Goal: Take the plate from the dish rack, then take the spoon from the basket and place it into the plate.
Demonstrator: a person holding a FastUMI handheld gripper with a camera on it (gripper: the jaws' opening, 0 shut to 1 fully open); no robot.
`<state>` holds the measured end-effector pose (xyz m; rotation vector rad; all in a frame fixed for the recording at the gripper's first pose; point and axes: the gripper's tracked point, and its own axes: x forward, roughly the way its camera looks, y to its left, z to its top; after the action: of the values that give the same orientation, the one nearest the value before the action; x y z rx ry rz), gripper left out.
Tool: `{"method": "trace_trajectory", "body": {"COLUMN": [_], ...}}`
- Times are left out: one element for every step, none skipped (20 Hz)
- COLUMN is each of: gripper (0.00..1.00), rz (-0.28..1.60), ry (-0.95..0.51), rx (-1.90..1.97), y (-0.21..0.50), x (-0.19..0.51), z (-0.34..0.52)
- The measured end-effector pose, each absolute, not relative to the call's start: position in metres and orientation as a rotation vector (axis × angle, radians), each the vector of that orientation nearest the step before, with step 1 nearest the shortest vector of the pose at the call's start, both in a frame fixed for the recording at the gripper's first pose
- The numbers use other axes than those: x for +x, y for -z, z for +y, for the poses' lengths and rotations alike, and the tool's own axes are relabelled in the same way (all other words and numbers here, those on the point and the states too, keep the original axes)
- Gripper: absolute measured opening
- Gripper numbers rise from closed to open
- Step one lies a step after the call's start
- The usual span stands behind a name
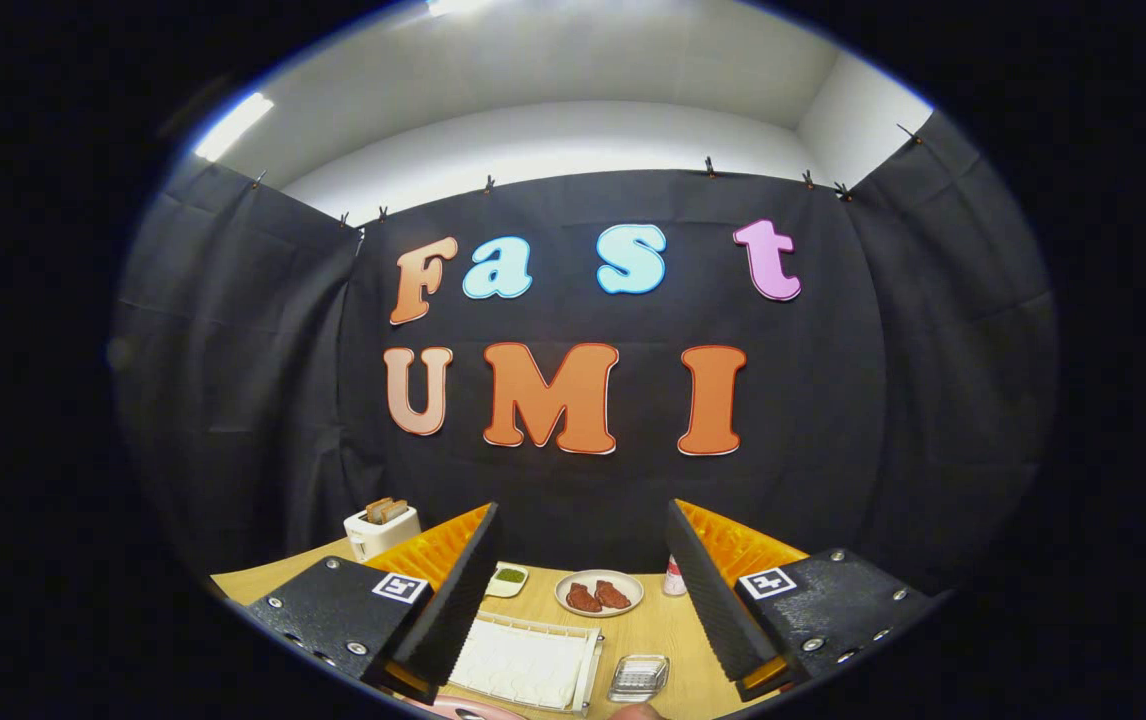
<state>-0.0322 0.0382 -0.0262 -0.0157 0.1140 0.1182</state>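
Note:
My gripper (583, 640) is open, its two black ribbed fingers (453, 610) spread wide and held high above a wooden table (668, 640). Between the fingers and below them lies a white ribbed rack tray (525, 664). Just right of it sits a small clear basket-like dish (638, 678); I cannot tell what is in it. A pink rounded rim (463, 709), perhaps a plate, peeks in at the near edge under the left finger. Nothing is between the fingers.
Beyond the tray stand a white plate with two brown pieces of meat (599, 592), a small dish with something green (508, 578) and a red-and-white can (674, 577). A white toaster with bread (382, 528) sits at the far left corner.

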Motion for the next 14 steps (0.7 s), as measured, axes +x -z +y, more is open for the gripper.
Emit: {"method": "trace_trajectory", "body": {"gripper": [0.97, 0.97, 0.97, 0.97, 0.97, 0.97, 0.97, 0.97, 0.97, 0.97, 0.97, 0.97, 0.97, 0.97], "rz": [0.100, 0.093, 0.090, 0.085, 0.077, 0.067, 0.062, 0.059, 0.053, 0.044, 0.036, 0.028, 0.025, 0.023], "ry": [-0.114, -0.108, -0.107, -0.106, -0.109, -0.107, -0.107, -0.107, -0.107, -0.105, -0.101, -0.100, -0.101, -0.105], "rx": [-0.020, -0.025, -0.031, -0.037, -0.039, -0.042, -0.045, -0.049, -0.052, -0.055, -0.054, -0.051, -0.047, -0.044], "y": [0.020, 0.016, 0.016, 0.014, 0.010, 0.006, 0.005, 0.004, 0.003, 0.001, -0.001, -0.004, -0.005, -0.006], "x": [-0.031, -0.030, -0.031, -0.031, -0.032, -0.031, -0.029, -0.029, -0.031, -0.029, -0.029, -0.030, -0.030, -0.030], "z": [0.037, 0.037, 0.039, 0.040, 0.041, 0.042, 0.043, 0.044, 0.044, 0.044, 0.044, 0.044, 0.043, 0.043]}}
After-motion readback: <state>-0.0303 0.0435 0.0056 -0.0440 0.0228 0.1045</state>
